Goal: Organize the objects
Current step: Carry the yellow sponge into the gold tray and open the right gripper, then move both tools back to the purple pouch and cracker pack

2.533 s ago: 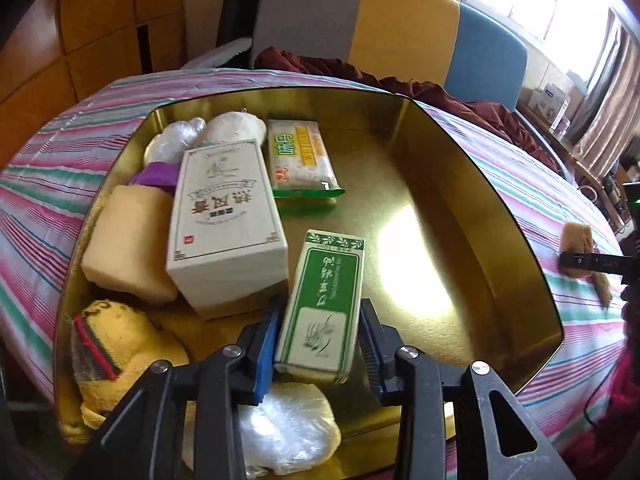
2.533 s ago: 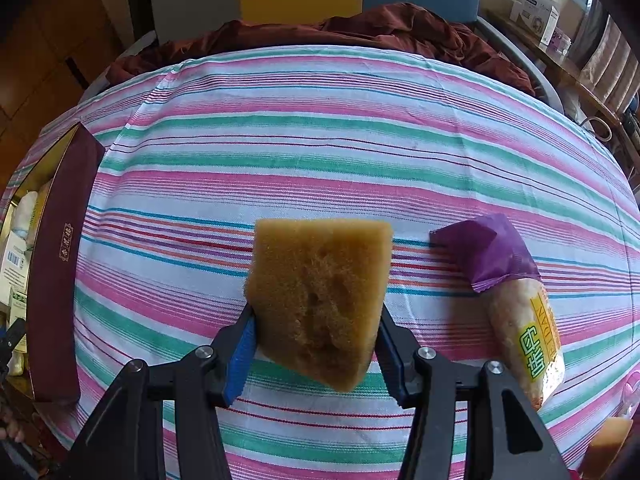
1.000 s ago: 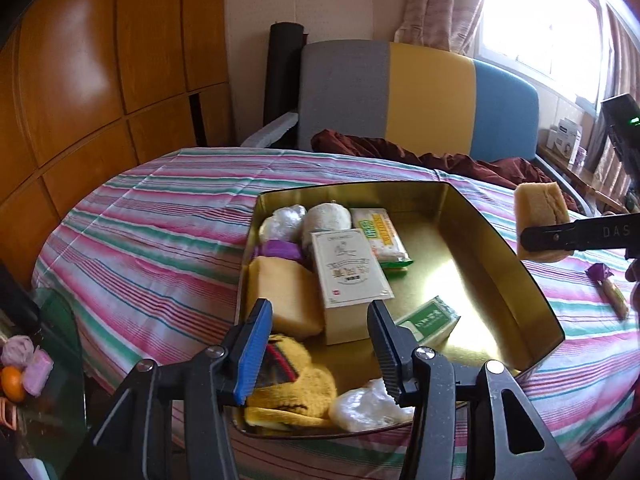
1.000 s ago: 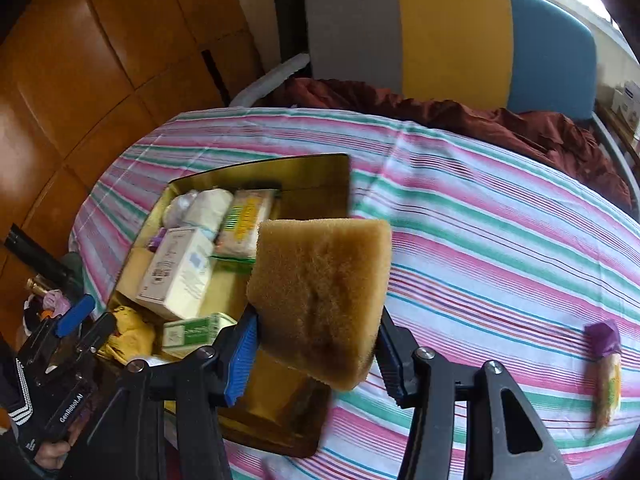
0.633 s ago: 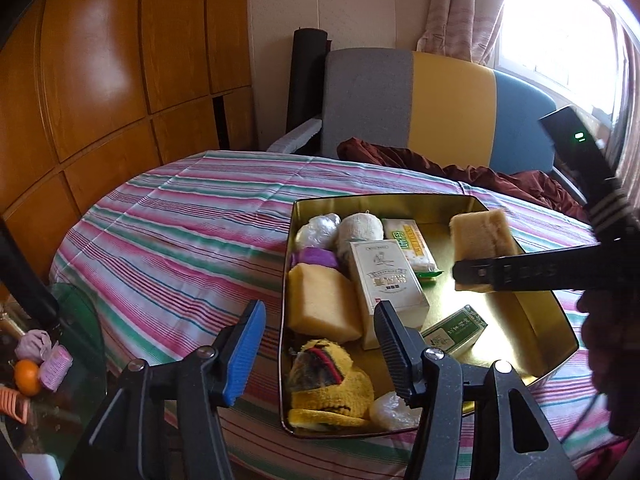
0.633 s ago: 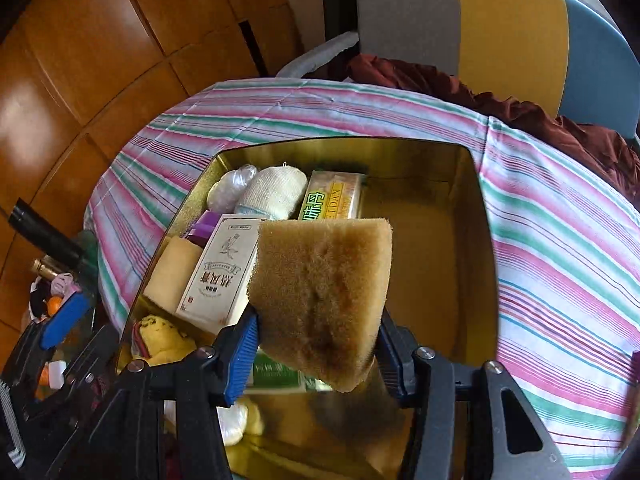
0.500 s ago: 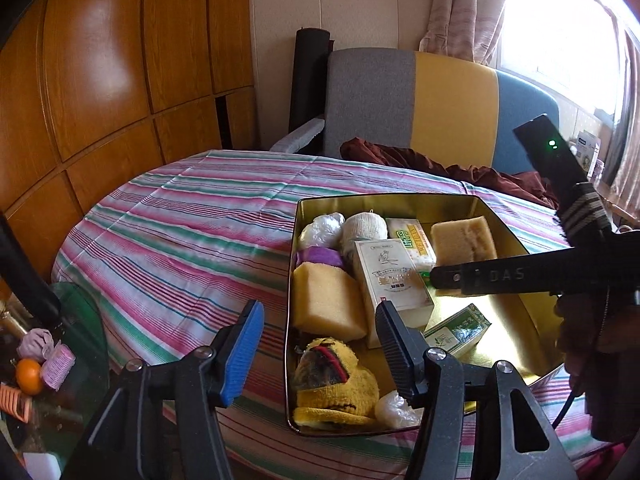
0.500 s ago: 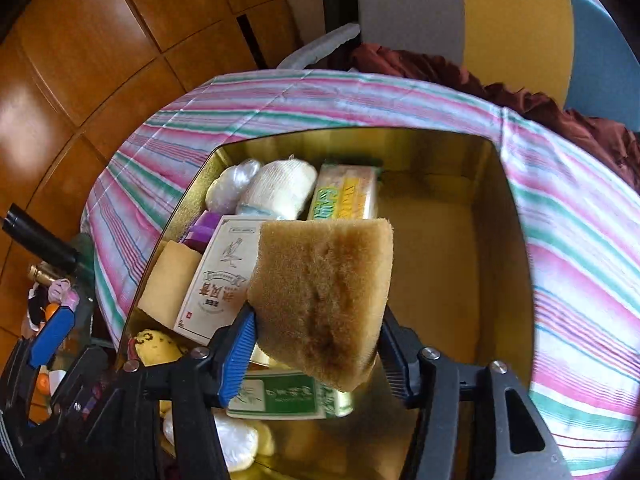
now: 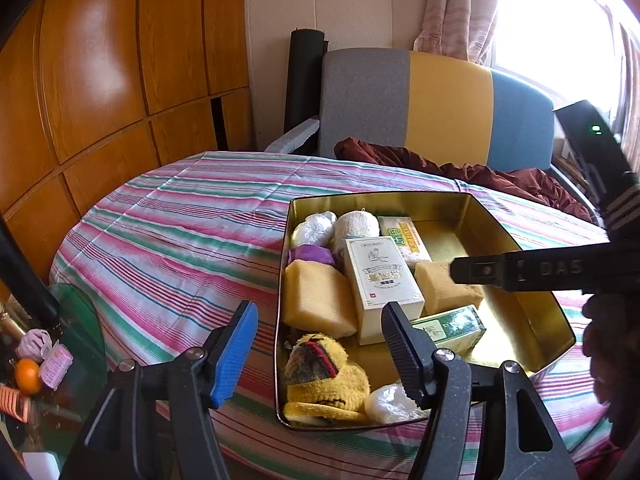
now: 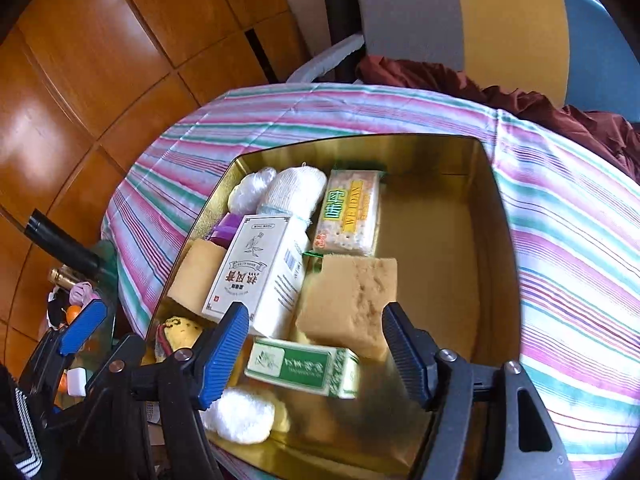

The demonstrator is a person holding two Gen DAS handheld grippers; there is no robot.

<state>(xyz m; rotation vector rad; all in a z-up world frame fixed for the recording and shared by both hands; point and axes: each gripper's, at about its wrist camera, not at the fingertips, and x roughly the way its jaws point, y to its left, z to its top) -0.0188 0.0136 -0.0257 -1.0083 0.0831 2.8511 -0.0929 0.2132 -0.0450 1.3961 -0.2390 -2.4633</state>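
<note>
A gold tin tray (image 9: 532, 292) (image 10: 490, 216) sits on the striped table and holds several items. The brown sponge (image 10: 348, 300) (image 9: 438, 292) lies in the tray between the white box (image 10: 256, 272) (image 9: 380, 276) and the green box (image 10: 300, 366) (image 9: 452, 326). My right gripper (image 10: 316, 352) is open just above the sponge, its jaws wide apart and empty. In the left wrist view its finger (image 9: 520, 274) reaches over the tray from the right. My left gripper (image 9: 320, 344) is open and empty, held back over the tray's near left corner.
The tray also holds a cracker pack (image 10: 350, 212), a yellow sponge (image 9: 316, 298), a yellow knit item (image 9: 324, 376), white wrapped bundles (image 9: 356, 224) and a purple packet (image 9: 310, 254). A multicoloured sofa (image 9: 412, 100) stands behind the table. A glass side table (image 9: 48, 360) with small items is at the left.
My right gripper lowered the brown sponge into the tray beside the white box and opened, letting it go. My left gripper stayed open and back from the tray.
</note>
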